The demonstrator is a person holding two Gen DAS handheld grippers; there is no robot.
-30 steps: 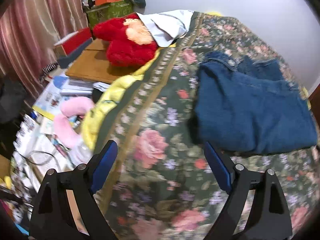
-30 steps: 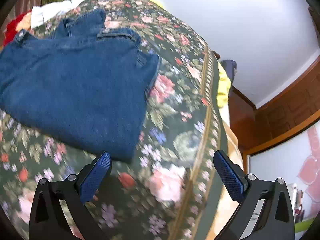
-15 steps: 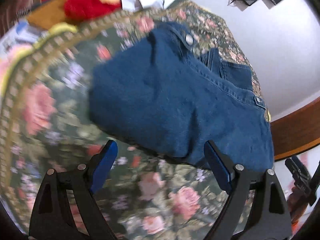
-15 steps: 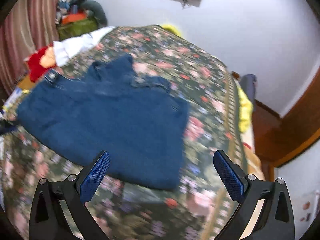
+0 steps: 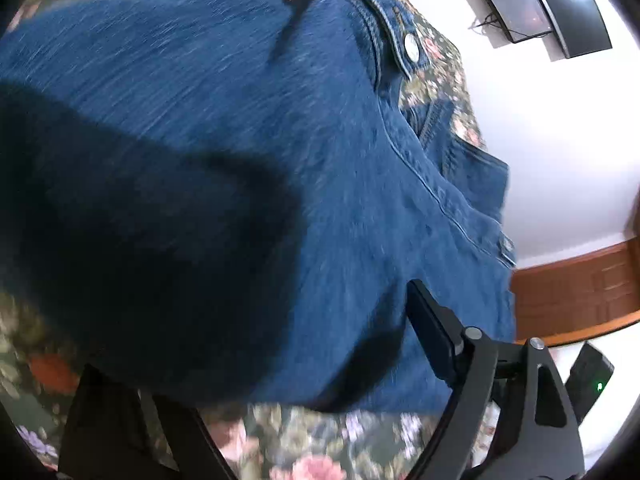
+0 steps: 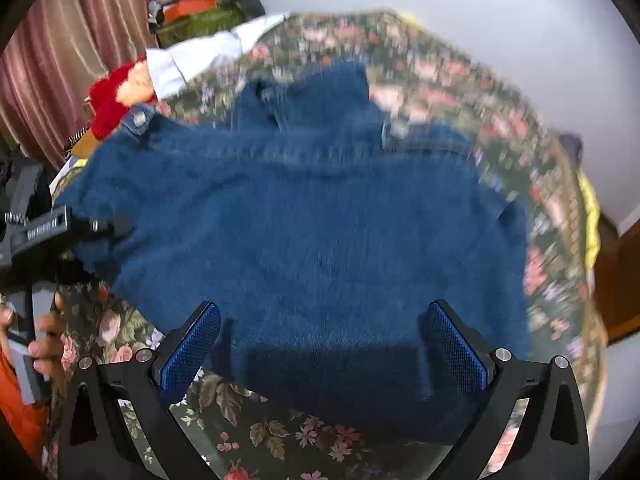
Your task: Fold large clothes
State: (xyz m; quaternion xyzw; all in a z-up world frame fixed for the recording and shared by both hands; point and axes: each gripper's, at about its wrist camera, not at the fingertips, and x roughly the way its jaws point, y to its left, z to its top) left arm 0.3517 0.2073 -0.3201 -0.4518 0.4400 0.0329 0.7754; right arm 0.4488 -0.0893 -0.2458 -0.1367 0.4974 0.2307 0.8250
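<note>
A pair of folded blue jeans (image 6: 320, 240) lies on a bed covered by a dark green floral bedspread (image 6: 280, 432) with pink roses and a patterned border. The denim is thick and coarse, folded into a broad, roughly square bundle, its waistband toward the far side with a metal button (image 5: 412, 45) and stitched seams showing. The near folded edge is rounded and falls into shadow. The right claw (image 6: 324, 344) points steeply down over the near edge of the jeans, its two blue textured pads spread wide with nothing pressed between them. The left claw (image 5: 280, 360) comes in low and close at the left side of the bundle; its jaws have just been closing a little, yet they stand wide, the denim edge lying between them; one finger (image 5: 432, 336) shows beside the cloth, and I cannot tell whether it touches. In the right wrist view a hand (image 6: 44, 344) grips the left tool's handle at the picture's left edge. Beyond the jeans sit a red plush toy (image 6: 112, 100), a white cloth (image 6: 200, 56) and a striped pink curtain (image 6: 52, 48).
</note>
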